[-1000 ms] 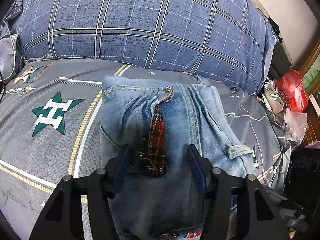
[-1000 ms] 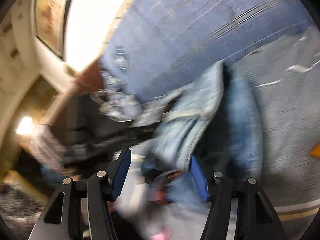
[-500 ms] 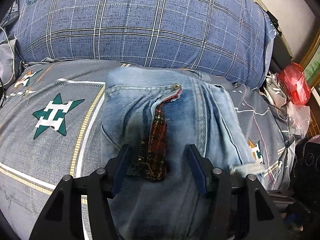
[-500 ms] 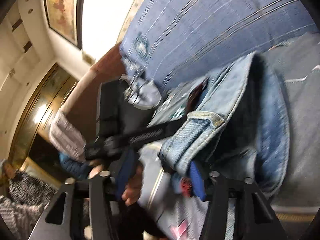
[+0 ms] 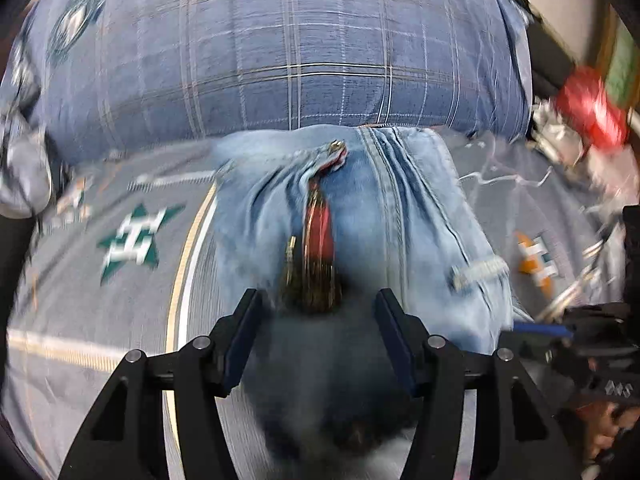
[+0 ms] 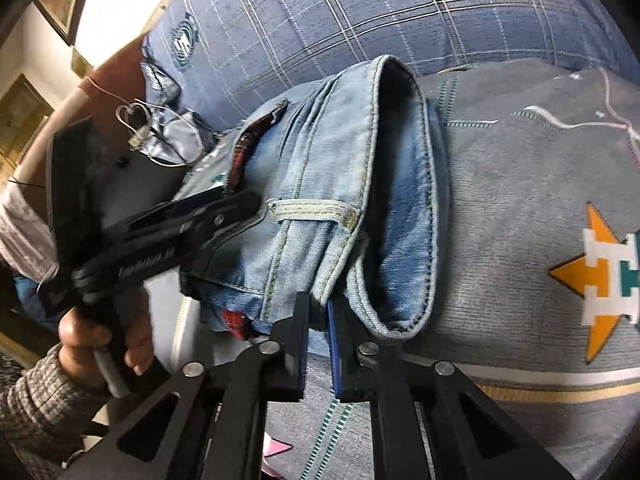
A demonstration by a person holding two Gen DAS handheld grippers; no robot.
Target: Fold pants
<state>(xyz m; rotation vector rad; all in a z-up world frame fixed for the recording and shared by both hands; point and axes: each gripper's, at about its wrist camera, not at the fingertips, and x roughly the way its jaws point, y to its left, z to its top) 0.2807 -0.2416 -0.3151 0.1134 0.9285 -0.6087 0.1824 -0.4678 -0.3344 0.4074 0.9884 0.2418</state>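
- Two sets of tongs at work on one thick folded bundle of jeans [image 5: 380,208], nearest things first.
- At 6 o'clock in the right view: right tongs [image 6: 318,308] pinched almost fully together on the near edge of the denim, with only a thin slit left between the pads. Half a second back, spread wide around that same edge. A grip freshly taken, then.
- At 6 o'clock in the left view: left tongs [image 5: 318,294] spread wide as before and clamping nothing, with denim filling the gap. Pressing on the cloth or just above it: cannot tell.
- Just beyond, toward 12 o'clock: open fly [image 5: 318,220] with its red lining face up.
- Near the centre of the right view: belt loop [image 6: 312,208], with the waistband curling open above it toward 1 o'clock.
- Under it all: grey star-print bedsheet [image 5: 120,300].
- At 8 o'clock in the right view: hand [image 6: 100,340] wrapped round the handle of the left tongs.
- At 12 o'clock: checked pillow [image 5: 280,60], now touched at its foot by the far edge of the jeans. A second ago, a strip of sheet between the two. Heavy blur in the left view, so probably mid-shove toward the pillow.
- Farthest, at 2 o'clock in the left view: red bag [image 5: 588,104], off the bed and well apart.
- For the task: folding seemingly close to done, with one edge newly secured for a last tuck or a carry. Some risk of the layers spilling open if lifted by that single pinched edge.
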